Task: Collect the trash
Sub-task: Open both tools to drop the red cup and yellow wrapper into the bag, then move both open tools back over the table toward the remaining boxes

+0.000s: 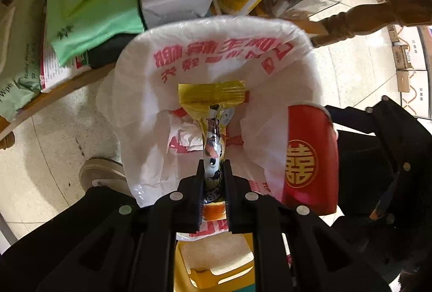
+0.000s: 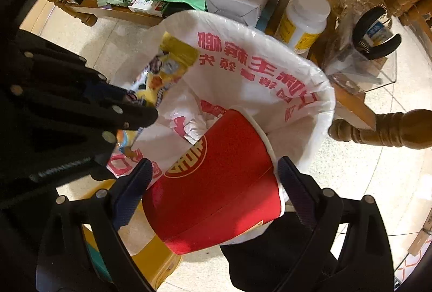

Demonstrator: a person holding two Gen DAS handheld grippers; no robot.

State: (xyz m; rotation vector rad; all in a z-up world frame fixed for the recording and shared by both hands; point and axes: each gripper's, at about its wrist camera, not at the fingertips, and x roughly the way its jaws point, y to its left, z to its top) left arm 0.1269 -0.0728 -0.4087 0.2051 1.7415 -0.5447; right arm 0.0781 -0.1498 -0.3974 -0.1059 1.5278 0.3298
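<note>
Seen along my left claw point(image 1: 213, 170), both fingers are pressed flat on a crinkled yellow foil snack wrapper point(image 1: 212, 105), held over the white bin lined with a red-lettered plastic bag point(image 1: 272, 30). Crumpled white paper point(image 1: 186, 136) lies at the bottom of it. Beside it stands the red paper cup with a gold emblem point(image 1: 310, 157).

From my right wrist, my right claw point(image 2: 213, 173) grips that cup point(image 2: 216, 178) across its sides, tilted over the bin's rim point(image 2: 328, 103). My left claw point(image 2: 135, 116) hangs opposite, wrapper point(image 2: 172, 62) clamped.
</note>
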